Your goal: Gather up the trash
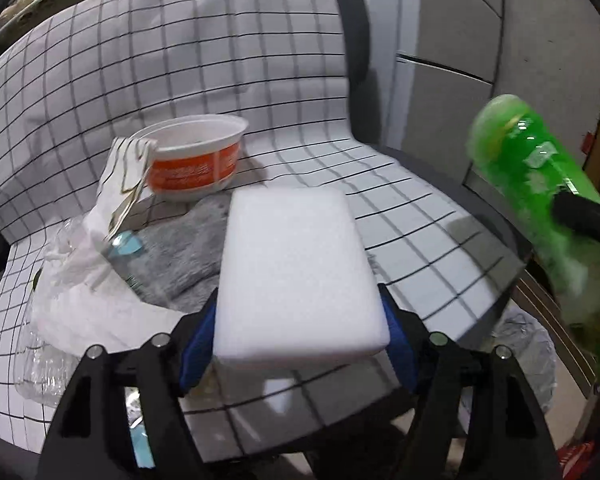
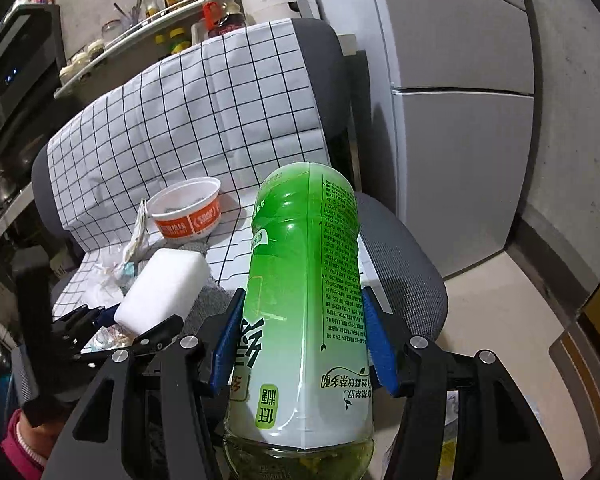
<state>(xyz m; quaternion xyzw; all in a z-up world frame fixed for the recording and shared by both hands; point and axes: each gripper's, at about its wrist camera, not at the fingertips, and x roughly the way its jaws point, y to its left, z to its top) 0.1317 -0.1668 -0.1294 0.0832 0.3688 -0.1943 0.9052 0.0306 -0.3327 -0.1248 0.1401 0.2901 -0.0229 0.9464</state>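
The foam block [image 1: 300,276], white and rectangular, sat between the blue pads [image 1: 198,344] of the left gripper [image 1: 298,344], above the front edge of the chair seat. Both pads touched its sides, though the pictures did not settle whether they still pressed on it. In the right wrist view the same block [image 2: 160,290] appeared low on the left, held out over the seat by the left gripper [image 2: 112,326].

The right gripper [image 2: 302,344] was clamped on a green bottle [image 2: 304,300], its base pointing away from the camera and its neck hidden below the frame. The left wrist view caught this bottle [image 1: 540,200] blurred at the right edge.

Behind the block on the seat lay a grey cloth [image 1: 180,256], and beside it crumpled white paper [image 1: 84,280] and clear plastic [image 1: 40,368]. Further back stood an orange and white bowl [image 1: 196,160], tilted slightly, touching the paper.

A checked cover [image 1: 180,60] draped the chair [image 2: 404,268]. A bin with a clear liner [image 1: 528,352] stood on the floor beyond the seat's front. A grey fridge [image 2: 460,100] stood to the right.
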